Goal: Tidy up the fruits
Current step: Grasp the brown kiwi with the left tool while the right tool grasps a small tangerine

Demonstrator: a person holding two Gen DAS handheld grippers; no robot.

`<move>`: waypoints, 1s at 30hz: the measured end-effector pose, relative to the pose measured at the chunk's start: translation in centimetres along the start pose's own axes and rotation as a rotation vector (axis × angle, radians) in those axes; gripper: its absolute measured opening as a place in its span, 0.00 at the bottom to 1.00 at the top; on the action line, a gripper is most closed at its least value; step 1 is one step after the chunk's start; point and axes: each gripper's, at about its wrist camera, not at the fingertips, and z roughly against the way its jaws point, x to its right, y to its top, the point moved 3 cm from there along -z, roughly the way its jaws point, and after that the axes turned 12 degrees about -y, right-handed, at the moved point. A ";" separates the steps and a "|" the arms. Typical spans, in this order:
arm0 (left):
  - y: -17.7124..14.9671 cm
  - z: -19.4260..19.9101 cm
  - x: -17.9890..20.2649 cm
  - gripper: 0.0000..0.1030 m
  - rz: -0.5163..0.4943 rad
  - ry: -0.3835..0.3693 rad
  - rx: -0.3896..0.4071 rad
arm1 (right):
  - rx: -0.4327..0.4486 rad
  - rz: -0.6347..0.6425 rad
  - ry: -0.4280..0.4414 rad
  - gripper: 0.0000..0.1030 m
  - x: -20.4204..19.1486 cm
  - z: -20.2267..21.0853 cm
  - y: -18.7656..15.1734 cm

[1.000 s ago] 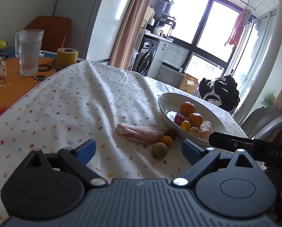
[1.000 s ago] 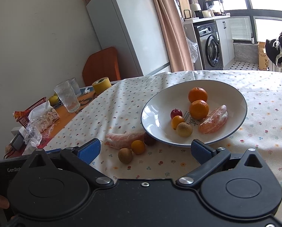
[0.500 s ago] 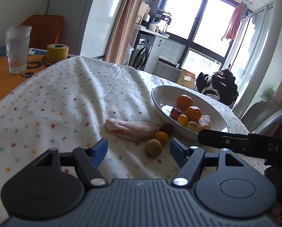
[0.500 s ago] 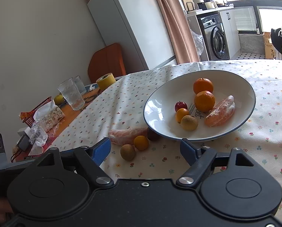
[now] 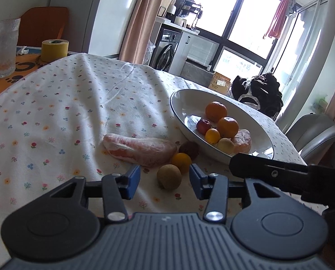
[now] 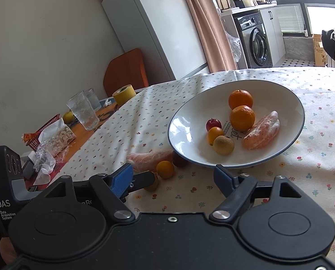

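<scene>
Worktop point(image 5: 55, 117): floral cloth, kitchen and window behind
Bowl point(image 6: 286, 103): white, blue rim, on cloth; holds 2 oranges, red fruit, 2 small fruits, wrapped piece
Left claw point(image 5: 165, 181): open, jaws either side of brown fruit point(image 5: 169, 176), not touching
Right claw point(image 6: 174, 180): open, empty, near bowl edge
Wrapped piece point(image 5: 140, 148): on cloth beside bowl
Loose fruit: small orange point(image 5: 181, 160), dark fruit point(image 5: 190, 149), against bowl
</scene>
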 end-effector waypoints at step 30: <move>0.7 3.4 -4.3 0.22 0.105 0.005 0.050 | -0.075 0.013 -0.024 0.58 -2.8 -4.0 -0.6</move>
